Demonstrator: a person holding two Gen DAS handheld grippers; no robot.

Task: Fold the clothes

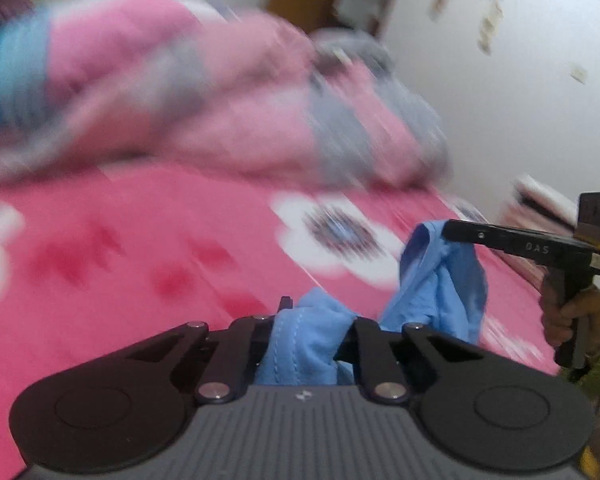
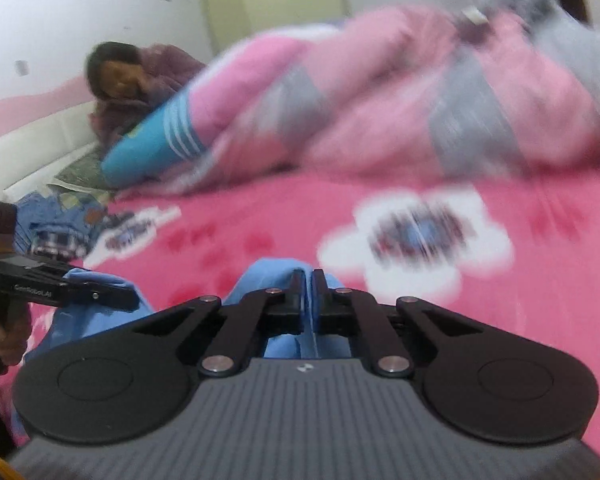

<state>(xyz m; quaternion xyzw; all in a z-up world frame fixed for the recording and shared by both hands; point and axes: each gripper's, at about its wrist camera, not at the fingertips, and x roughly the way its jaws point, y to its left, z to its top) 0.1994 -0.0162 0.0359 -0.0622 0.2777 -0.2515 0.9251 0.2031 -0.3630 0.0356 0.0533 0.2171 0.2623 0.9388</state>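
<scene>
Both tools sit nearest the lenses, each clenched on one blue garment (image 1: 440, 280). Left tool (image 1: 312, 320): bunched cloth fills the gap between its fingers. Right tool (image 2: 307, 280): fingers nearly touching, with a thin fold of the cloth pinched between them. In the left view the right tool's tip also shows, biting the garment's upper edge, with a hand (image 1: 572, 316) on its grip. In the right view the left tool appears at the left edge, tip on the cloth. The garment hangs between the two tools, just above the bed (image 2: 260, 216).

Surroundings, largest first:
- Bed cover: pink, with white flower prints.
- Quilt (image 2: 380, 100): pink and grey, heaped along the far side of the bed.
- Person (image 2: 140, 80): lying at the far left, beside a blue striped pillow (image 2: 152, 148).
- Clothes pile (image 2: 60, 224): blue and checked, at the left edge of the bed.

Motion blur obscures fine detail.
</scene>
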